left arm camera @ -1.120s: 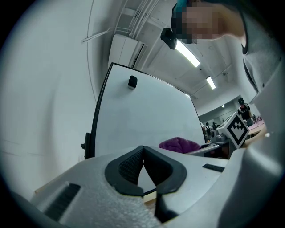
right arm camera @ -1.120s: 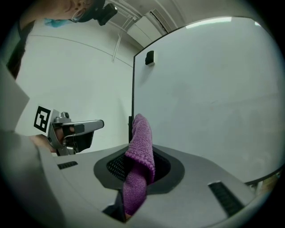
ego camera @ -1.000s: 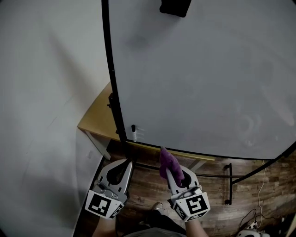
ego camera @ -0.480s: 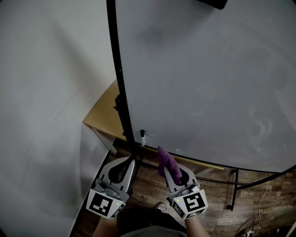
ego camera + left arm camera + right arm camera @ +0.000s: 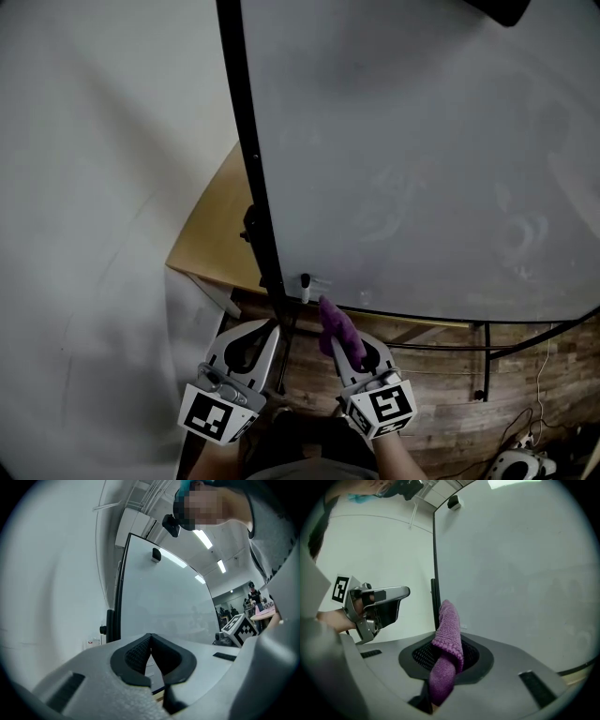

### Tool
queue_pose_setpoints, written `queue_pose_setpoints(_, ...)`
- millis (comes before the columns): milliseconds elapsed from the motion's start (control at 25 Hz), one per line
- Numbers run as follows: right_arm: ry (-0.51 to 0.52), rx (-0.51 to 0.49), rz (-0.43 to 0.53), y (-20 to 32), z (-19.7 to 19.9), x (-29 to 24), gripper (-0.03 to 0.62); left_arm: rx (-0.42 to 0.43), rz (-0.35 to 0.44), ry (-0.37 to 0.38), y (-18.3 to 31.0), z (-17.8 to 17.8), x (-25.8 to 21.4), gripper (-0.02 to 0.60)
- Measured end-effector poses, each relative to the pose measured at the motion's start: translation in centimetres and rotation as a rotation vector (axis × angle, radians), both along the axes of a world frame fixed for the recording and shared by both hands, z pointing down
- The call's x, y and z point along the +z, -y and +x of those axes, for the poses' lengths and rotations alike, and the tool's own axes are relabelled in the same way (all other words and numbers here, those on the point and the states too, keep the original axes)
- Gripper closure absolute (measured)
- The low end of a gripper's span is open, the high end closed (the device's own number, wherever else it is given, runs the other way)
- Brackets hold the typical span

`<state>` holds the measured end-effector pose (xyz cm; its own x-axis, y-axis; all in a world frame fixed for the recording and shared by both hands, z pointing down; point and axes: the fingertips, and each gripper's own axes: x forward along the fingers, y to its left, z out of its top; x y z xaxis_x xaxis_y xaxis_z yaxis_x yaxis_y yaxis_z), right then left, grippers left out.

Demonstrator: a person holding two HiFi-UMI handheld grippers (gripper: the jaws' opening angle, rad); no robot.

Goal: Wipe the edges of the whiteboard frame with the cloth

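Note:
A large whiteboard [image 5: 412,159] with a thin black frame [image 5: 251,159] stands ahead; its lower left corner is near a small marker [image 5: 305,286]. My right gripper [image 5: 345,342] is shut on a folded purple cloth [image 5: 336,328], which sticks up from the jaws just below the board's bottom edge. In the right gripper view the purple cloth [image 5: 446,644] rises beside the frame's left upright [image 5: 435,573]. My left gripper [image 5: 261,339] is shut with nothing in it, just left of the frame's lower left corner. The frame's left upright [image 5: 120,597] shows in the left gripper view.
A pale wall [image 5: 94,187] lies left of the board. A tan tabletop [image 5: 220,239] shows behind the frame's left edge. The board's black stand bars [image 5: 483,361] cross a wooden floor [image 5: 450,412]. Cables [image 5: 525,436] lie at the lower right.
The board's lower left corner has come closer and lower in the head view. Both grippers have drawn nearer to it, the cloth still held in the right one.

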<state>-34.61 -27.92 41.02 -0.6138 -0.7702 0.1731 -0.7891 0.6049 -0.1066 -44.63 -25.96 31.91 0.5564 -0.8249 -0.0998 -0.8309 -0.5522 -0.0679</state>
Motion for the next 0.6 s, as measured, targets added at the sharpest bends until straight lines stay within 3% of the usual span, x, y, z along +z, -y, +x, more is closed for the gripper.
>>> queue_pose_setpoints(600, -0.052, 0.121, -0.033, 0.1, -5.6, 4.6, 0.528, 0.157, -0.035, -0.020, 1.2, -4.2, 4.4, 0.565)
